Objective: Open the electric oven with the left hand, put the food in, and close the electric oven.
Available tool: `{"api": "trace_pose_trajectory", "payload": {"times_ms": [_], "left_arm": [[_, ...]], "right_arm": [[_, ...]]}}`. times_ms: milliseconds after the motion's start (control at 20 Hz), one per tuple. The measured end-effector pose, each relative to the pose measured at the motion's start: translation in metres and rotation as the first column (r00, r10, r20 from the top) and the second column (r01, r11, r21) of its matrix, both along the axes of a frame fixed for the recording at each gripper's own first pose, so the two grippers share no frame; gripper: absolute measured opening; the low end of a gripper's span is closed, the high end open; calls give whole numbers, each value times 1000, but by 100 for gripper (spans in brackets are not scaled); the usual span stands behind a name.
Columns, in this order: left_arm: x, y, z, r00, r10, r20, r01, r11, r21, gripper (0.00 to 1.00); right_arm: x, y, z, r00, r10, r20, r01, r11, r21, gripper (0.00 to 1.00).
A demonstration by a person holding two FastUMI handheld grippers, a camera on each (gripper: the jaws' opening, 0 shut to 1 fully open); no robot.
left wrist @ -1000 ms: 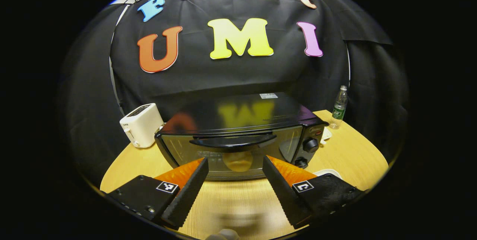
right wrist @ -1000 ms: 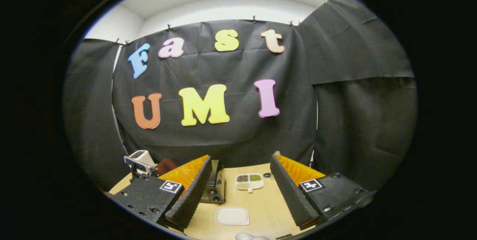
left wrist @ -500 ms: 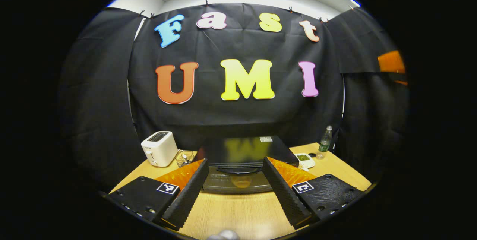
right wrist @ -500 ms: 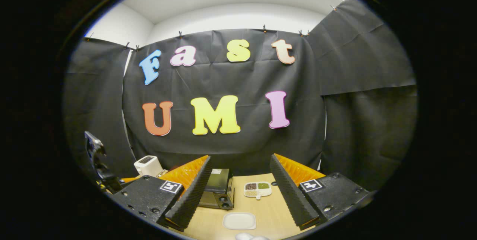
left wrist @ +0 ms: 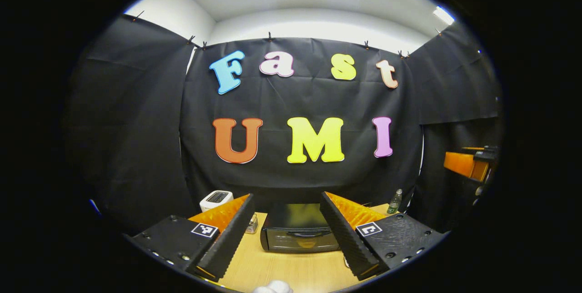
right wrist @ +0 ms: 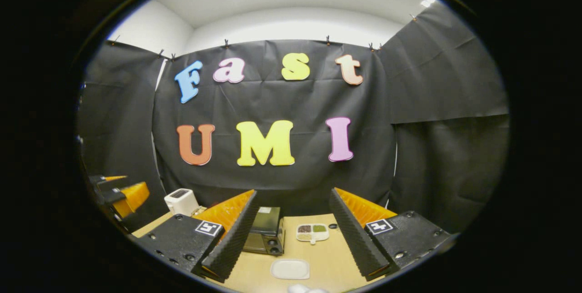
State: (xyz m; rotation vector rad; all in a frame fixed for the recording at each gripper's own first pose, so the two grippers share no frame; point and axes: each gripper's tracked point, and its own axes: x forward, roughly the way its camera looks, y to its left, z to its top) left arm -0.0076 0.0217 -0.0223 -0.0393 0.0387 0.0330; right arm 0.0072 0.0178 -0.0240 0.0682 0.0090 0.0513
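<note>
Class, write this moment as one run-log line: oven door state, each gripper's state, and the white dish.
oven: door closed | left gripper: open, empty | right gripper: open, empty | white dish: empty, on table

A light wooden bench (right wrist: 327, 256) carries a black electric oven (left wrist: 298, 234) with its door closed. A white toaster (left wrist: 216, 199) stands at the far left, a clear bottle (left wrist: 394, 202) at the far right. An empty white tray (right wrist: 290, 269) lies near; a divided dish (right wrist: 312, 232) of grains lies farther back.
</note>
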Motion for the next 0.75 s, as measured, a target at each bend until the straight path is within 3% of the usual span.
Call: {"api": "trace_pose_trajectory", "payload": {"times_ms": [150,300,400,500,650,750], "left_arm": [[-11,4,19,1000,1,27,-1,1000,21,95],[-19,-2,26,999,-17,32,16,1000,20,95],[-21,-1,30,999,-20,34,20,1000,21,94],[-23,-3,29,999,-26,29,26,1000,10,94],[-22,-3,25,999,-29,18,29,1000,11,95],[-22,-4,24,999,-33,14,33,999,14,95]], "right_arm": [[-8,-4,-4,1000,-14,-15,14,1000,-4,100],[-15,-8,-6,999,-24,-21,24,1000,-12,96],[-17,-9,-3,999,-27,-18,27,1000,-15,100],[-19,-7,-3,1000,-24,-18,24,999,-25,96],[-22,-4,-1,1000,-19,-17,18,999,-28,100],[-24,-3,-3,1000,-15,-19,14,1000,-26,96]]}}
